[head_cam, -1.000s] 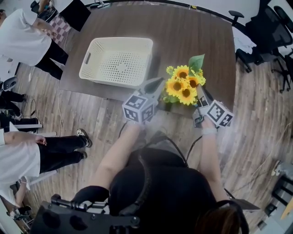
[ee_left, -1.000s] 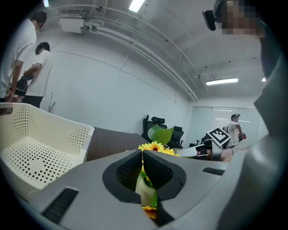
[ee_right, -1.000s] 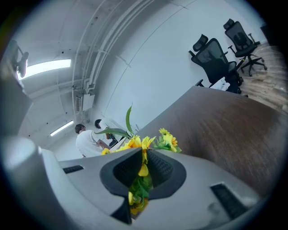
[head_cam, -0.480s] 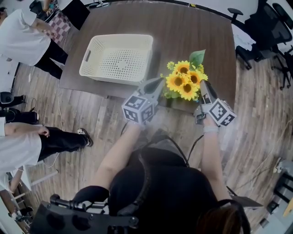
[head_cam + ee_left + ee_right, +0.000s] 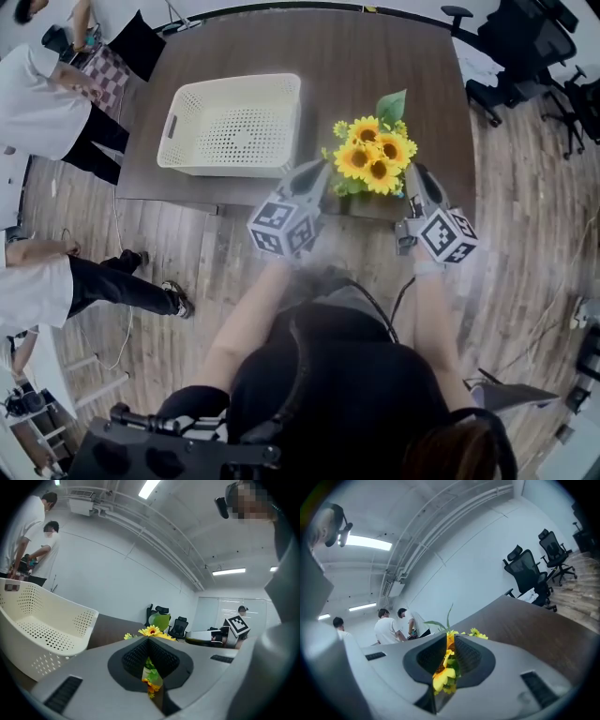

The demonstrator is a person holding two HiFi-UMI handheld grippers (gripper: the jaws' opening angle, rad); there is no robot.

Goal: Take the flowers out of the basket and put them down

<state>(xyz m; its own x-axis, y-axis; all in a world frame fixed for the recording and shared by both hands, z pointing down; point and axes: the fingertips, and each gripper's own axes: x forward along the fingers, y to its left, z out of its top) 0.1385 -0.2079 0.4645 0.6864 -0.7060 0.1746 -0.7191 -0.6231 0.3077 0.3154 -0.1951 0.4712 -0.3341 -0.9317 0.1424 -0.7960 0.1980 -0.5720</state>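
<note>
Flowers (image 5: 373, 159), a bunch of yellow sunflowers, are seen in the head view at the near edge of the table (image 5: 375, 56), outside the white basket (image 5: 239, 79) and to its right. They are flanked by the left gripper (image 5: 322, 172) and the right gripper (image 5: 412, 178). In the left gripper view, the jaws are pressed together on a leaf and a small bloom. In the right gripper view, a yellow bloom is pinched between jaws that have just been closing.
</note>
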